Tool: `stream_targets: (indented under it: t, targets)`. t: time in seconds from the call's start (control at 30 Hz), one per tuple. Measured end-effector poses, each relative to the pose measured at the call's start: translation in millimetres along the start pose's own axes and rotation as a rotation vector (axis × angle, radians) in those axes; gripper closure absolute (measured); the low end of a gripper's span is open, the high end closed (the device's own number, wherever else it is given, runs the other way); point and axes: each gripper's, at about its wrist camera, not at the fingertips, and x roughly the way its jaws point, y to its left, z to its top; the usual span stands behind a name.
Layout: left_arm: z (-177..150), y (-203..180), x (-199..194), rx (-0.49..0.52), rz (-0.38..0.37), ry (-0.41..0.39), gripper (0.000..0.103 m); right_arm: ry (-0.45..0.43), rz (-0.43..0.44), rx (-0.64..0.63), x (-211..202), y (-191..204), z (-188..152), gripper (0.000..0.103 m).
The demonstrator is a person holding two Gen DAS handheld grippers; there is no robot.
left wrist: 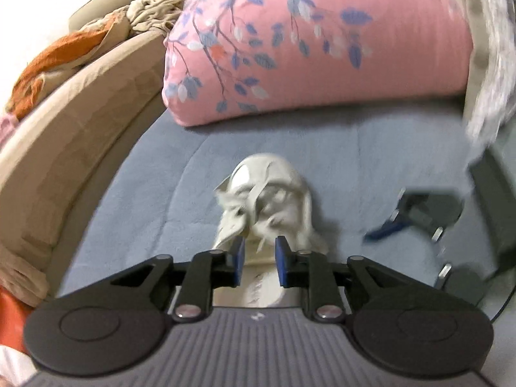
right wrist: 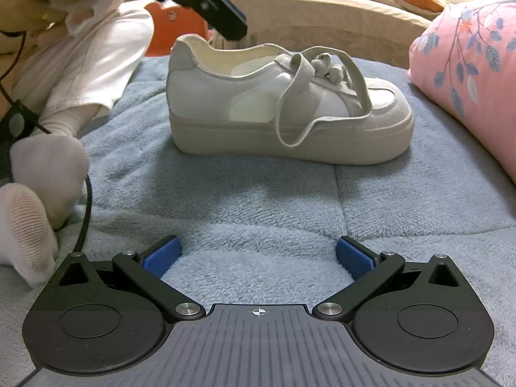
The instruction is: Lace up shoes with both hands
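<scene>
While the white shoe (right wrist: pixel 287 103) sits upright on the blue blanket (right wrist: pixel 264 200), side-on to the right wrist camera with its toe pointing toward the pink flowered pillow (right wrist: pixel 467 74), the right gripper (right wrist: pixel 258 256) hangs low over the blanket well short of it, jaws spread wide with nothing between them. One loose lace (right wrist: pixel 292 109) droops in a long loop down the near side of the shoe, past the sole edge.

From the left wrist camera, the left gripper (left wrist: pixel 259 258) is right above the heel end of the shoe (left wrist: pixel 267 200), looking along it toward the toe. Its blue pads (left wrist: pixel 238 259) sit a small gap apart and aren't pinching anything I can make out; that view is pretty blurry. The right wrist camera shows the left gripper's tip (right wrist: pixel 222 16) hovering just over the heel collar. A person's socked feet (right wrist: pixel 35 193) rest on the blanket at the left.
</scene>
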Motion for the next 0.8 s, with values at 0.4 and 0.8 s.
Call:
stream_targets:
  t: [0.4,0.8]
  targets:
    - [-11,63,42,-0.636,-0.174,0.058,0.082,0.0,0.0,0.0,0,0,0,0.0]
    - [11,-27,34,0.062,-0.025,0.057,0.088,0.0,0.0,0.0,0,0,-1,0.0]
